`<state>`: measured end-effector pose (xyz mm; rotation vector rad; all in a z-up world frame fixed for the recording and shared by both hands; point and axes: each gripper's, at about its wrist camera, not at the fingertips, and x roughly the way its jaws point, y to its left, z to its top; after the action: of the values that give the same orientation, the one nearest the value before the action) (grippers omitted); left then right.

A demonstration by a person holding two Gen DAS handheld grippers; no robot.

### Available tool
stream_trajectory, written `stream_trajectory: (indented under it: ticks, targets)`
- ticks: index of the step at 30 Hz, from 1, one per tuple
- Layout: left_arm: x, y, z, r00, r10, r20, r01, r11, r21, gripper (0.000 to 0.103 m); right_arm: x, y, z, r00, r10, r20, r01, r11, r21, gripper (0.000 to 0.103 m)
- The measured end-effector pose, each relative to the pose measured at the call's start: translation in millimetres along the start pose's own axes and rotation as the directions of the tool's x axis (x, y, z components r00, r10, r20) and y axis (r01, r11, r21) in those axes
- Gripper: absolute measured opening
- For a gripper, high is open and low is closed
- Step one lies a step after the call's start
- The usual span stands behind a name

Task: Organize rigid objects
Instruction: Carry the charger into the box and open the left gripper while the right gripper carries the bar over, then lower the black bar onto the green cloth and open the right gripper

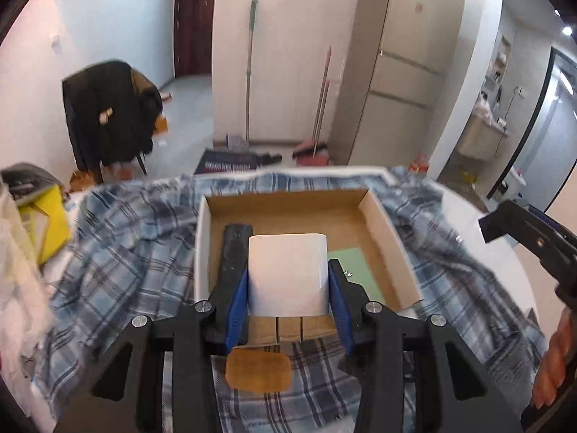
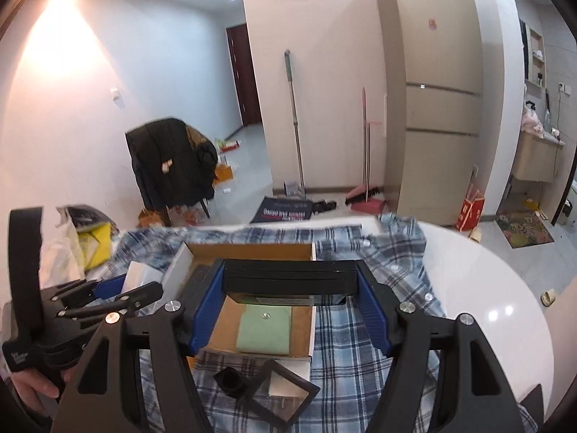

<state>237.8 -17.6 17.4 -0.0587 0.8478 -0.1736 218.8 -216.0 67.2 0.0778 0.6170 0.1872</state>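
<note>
My left gripper point(image 1: 288, 270) is shut on a white rounded block point(image 1: 288, 274), held above an open cardboard box point(image 1: 382, 223). In the box lie a black remote-like bar point(image 1: 234, 249) and a green card point(image 1: 351, 267). My right gripper point(image 2: 290, 270) is shut on a flat black rectangular case point(image 2: 288, 283), held crosswise over the same box point(image 2: 252, 249) and its green card point(image 2: 265, 328). The left gripper point(image 2: 119, 294) appears at the left of the right wrist view, beside the box. A finger of the right gripper point(image 1: 494, 225) shows at the right of the left wrist view.
The box rests on a blue plaid shirt point(image 1: 126, 238) spread over a round white table point(image 2: 487, 288). A brown oval pad point(image 1: 258, 371), a black framed glass panel point(image 2: 285, 389) and a small black cylinder point(image 2: 230, 382) lie on the cloth. Bags point(image 1: 43, 223) crowd the table's left.
</note>
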Motion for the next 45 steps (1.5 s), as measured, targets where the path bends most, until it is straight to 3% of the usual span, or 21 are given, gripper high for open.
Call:
stream_trajectory:
  ticks: [8, 15, 17, 18, 19, 22, 23, 26, 28, 31, 33, 34, 37, 41, 45]
  targets:
    - [89.4, 1.9, -16.9, 0.979, 0.019, -0.202, -0.023, 1.0, -0.019, 0.044, 38.7, -12.3, -24.2, 0.997, -0.013, -0.074, 0.013, 1.0, -0.003, 0.067]
    - [117.1, 4.5, -26.6, 0.967, 0.035, -0.253, -0.038, 0.999, -0.008, 0.044, 51.3, -16.5, -28.5, 0.994, -0.021, -0.105, 0.02, 1.0, -0.007, 0.067]
    - [117.6, 0.2, -29.9, 0.967, 0.035, -0.253, -0.031, 0.999, 0.017, 0.06, 51.2, -15.7, -28.6, 0.994, -0.023, -0.108, 0.022, 1.0, -0.008, 0.067]
    - [115.6, -1.4, -30.7, 0.97, 0.013, -0.241, -0.011, 1.0, 0.013, 0.071, 50.9, -15.9, -28.3, 0.994, -0.025, -0.109, 0.024, 1.0, -0.009, 0.067]
    - [114.1, -0.8, -28.9, 0.974, -0.005, -0.225, 0.006, 1.0, 0.006, 0.076, 50.4, -15.8, -27.8, 0.994, -0.028, -0.11, 0.027, 1.0, -0.01, 0.067]
    - [96.0, 0.7, -25.3, 0.993, -0.003, -0.121, 0.003, 1.0, 0.0, 0.077, 48.4, -14.7, -24.8, 0.993, -0.045, -0.113, 0.042, 0.999, -0.024, 0.067]
    - [85.0, 2.6, -23.4, 0.998, 0.005, -0.055, -0.005, 1.0, -0.002, 0.077, 47.4, -14.2, -23.7, 0.992, -0.051, -0.113, 0.048, 0.998, -0.029, 0.067]
    - [54.4, 11.7, -18.7, 0.993, 0.029, 0.118, -0.026, 0.999, -0.031, 0.082, 44.7, -11.6, -18.1, 0.992, -0.053, -0.115, 0.05, 0.998, -0.034, 0.067]
    - [29.2, 21.2, -16.1, 0.965, 0.054, 0.257, -0.037, 0.997, -0.07, 0.103, 43.1, -6.9, -13.8, 0.993, -0.048, -0.112, 0.044, 0.998, -0.036, 0.067]
    - [-3.8, 38.6, -19.8, 0.89, 0.115, 0.442, -0.049, 0.986, -0.158, 0.103, 44.1, 2.4, -7.0, 0.994, -0.049, -0.097, 0.045, 0.998, -0.048, 0.067]
    - [-13.2, 49.3, -20.8, 0.87, 0.114, 0.479, -0.039, 0.986, -0.164, 0.103, 50.5, 10.0, -3.7, 0.994, -0.027, -0.104, 0.023, 0.999, -0.047, 0.067]
    - [-13.3, 52.5, -19.7, 0.87, 0.117, 0.478, -0.043, 0.986, -0.162, 0.103, 55.9, 13.2, -3.5, 0.993, -0.008, -0.114, 0.003, 0.999, -0.041, 0.067]
    - [-5.7, 64.1, -19.9, 0.888, 0.106, 0.447, -0.028, 0.983, -0.179, 0.103, 80.5, 23.6, -9.5, 0.983, 0.029, -0.182, -0.035, 0.999, -0.03, 0.067]
    - [4.0, 72.7, -20.4, 0.908, 0.1, 0.407, -0.01, 0.976, -0.216, 0.103, 111.5, 37.1, -29.7, 0.967, 0.009, -0.255, -0.023, 0.998, -0.053, 0.067]
    - [8.2, 75.2, -23.4, 0.914, 0.088, 0.396, 0.005, 0.973, -0.229, 0.103, 135.0, 43.2, -46.9, 0.943, 0.007, -0.333, -0.028, 0.998, -0.058, 0.067]
